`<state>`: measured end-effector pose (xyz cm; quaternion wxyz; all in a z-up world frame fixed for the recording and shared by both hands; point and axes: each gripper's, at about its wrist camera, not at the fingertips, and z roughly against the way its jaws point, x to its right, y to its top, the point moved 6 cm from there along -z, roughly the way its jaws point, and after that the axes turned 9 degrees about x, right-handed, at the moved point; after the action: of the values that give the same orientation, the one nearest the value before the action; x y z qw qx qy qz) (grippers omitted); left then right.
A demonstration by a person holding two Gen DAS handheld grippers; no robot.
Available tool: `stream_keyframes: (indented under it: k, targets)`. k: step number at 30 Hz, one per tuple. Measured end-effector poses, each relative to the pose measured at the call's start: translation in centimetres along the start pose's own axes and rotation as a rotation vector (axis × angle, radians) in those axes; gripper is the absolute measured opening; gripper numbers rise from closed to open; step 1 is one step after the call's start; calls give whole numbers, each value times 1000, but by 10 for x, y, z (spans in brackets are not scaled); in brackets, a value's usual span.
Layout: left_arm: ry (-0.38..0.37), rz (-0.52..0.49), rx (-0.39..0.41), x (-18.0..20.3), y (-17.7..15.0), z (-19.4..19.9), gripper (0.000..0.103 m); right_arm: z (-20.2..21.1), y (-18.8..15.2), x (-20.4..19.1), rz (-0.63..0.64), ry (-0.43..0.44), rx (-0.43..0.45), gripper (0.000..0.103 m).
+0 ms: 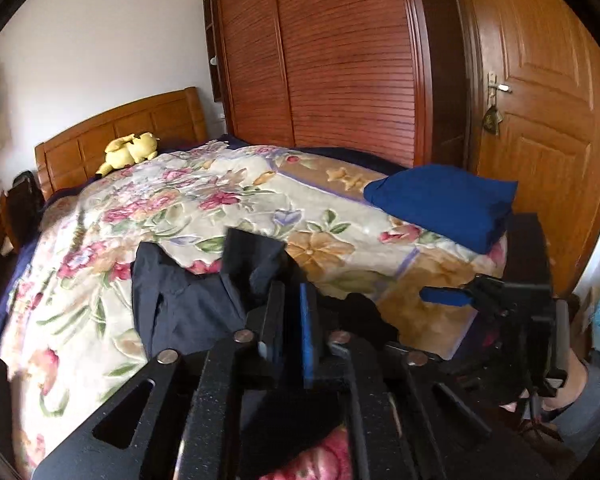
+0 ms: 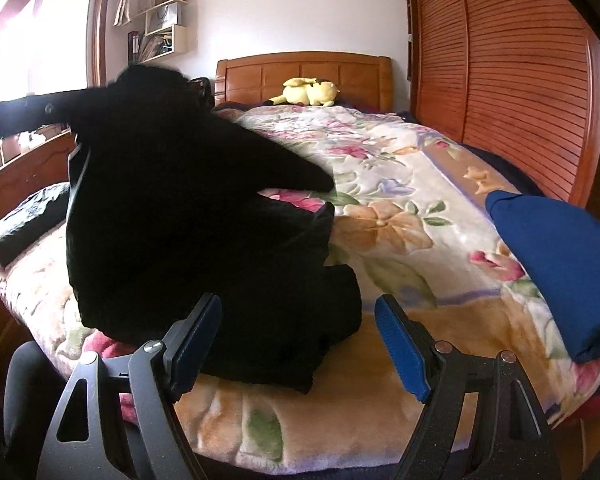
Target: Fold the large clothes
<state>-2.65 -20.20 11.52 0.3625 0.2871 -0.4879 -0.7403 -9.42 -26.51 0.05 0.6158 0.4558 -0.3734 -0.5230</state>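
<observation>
While the dark garment [image 2: 204,240] is half lifted off the bed [image 2: 400,216], the left tool [image 1: 290,304] is clenched on a bunch of its cloth, fabric standing up between the nearly closed jaws. From the right camera the garment rises in a peak toward the upper left, its lower part heaped on the floral blanket near the bed's foot edge. The right tool [image 2: 298,344] hangs released, jaws wide apart, just in front of that heap and holding nothing. A folded blue piece [image 2: 556,264] lies well apart at the right side of the bed, and a yellow plush [image 2: 310,92] sits by the headboard. I judge this the spreading step, before any fold: next the right tool needs to catch a second edge or corner, so the two can pull the garment flat.
</observation>
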Motion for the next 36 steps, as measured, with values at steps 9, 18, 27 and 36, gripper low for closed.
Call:
stream_keyframes:
  k: [9,18,27,36]
  targets:
    - [27,68,10,-27,-26,26,72,10,10,0,-24,-27,56,81]
    - [101,152,30,-71,-72,64,79,18,42,-21,-27,8,136,81]
    - [156,212,16,-98,-108,77,79,-21,70,-79,43,129,82,81]
    - [155,226,20,-100,-123,83,79,-51,51,-77,64,197,-23,18]
